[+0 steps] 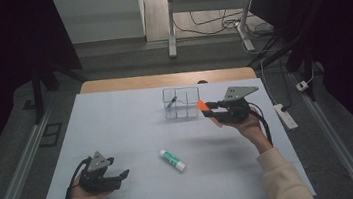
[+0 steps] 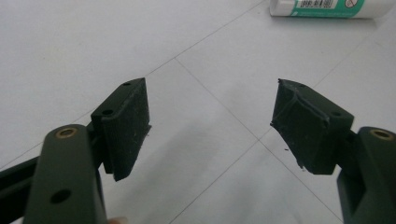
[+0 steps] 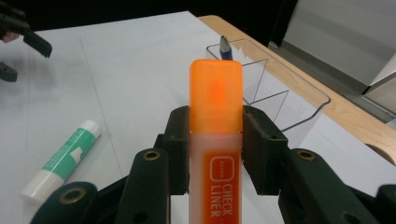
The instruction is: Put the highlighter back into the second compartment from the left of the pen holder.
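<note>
My right gripper (image 1: 209, 110) is shut on an orange highlighter (image 3: 216, 116), cap pointing out past the jaws, held just right of a clear divided organizer (image 1: 181, 102). In the right gripper view the organizer (image 3: 285, 100) lies ahead to the right with a blue pen (image 3: 225, 47) standing in it. A white and green glue stick (image 1: 172, 160) lies on the white table between the hands; the right gripper view has the glue stick (image 3: 63, 158) at lower left. My left gripper (image 1: 120, 178) rests open near the front left, and the glue stick (image 2: 331, 8) lies beyond its empty jaws.
The white table top (image 1: 132, 129) has a wooden edge (image 1: 167, 79) at the back. Beyond it stand a desk frame (image 1: 204, 10) and floor cables. A power strip (image 1: 285, 115) lies off the table's right side.
</note>
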Demonstrator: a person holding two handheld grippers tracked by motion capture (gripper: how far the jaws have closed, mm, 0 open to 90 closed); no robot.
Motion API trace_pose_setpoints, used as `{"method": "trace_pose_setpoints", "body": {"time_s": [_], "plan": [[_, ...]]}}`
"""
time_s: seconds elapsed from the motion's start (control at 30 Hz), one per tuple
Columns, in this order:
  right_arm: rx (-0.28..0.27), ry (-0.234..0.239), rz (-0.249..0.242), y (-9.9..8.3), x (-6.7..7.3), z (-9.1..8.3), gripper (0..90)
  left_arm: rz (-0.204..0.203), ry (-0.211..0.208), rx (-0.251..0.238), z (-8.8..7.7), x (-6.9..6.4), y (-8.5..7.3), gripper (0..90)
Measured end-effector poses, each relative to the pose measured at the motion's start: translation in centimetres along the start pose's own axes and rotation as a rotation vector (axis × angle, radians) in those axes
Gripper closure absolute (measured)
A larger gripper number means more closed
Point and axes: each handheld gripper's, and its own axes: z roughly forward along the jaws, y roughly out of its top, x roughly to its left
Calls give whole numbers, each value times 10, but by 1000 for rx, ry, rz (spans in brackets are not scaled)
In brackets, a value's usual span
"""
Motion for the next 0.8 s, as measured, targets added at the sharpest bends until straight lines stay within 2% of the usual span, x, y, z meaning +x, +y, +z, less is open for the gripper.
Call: {"method": "trace_pose_setpoints", "body": {"time_s": [0.63,0.8], "plan": [[-100,-68,53,7,2,-1,641,2,2,1,0,0,0,271],[-105,-88,69,11,3,2,640,0,2,1,0,0,0,271]]}}
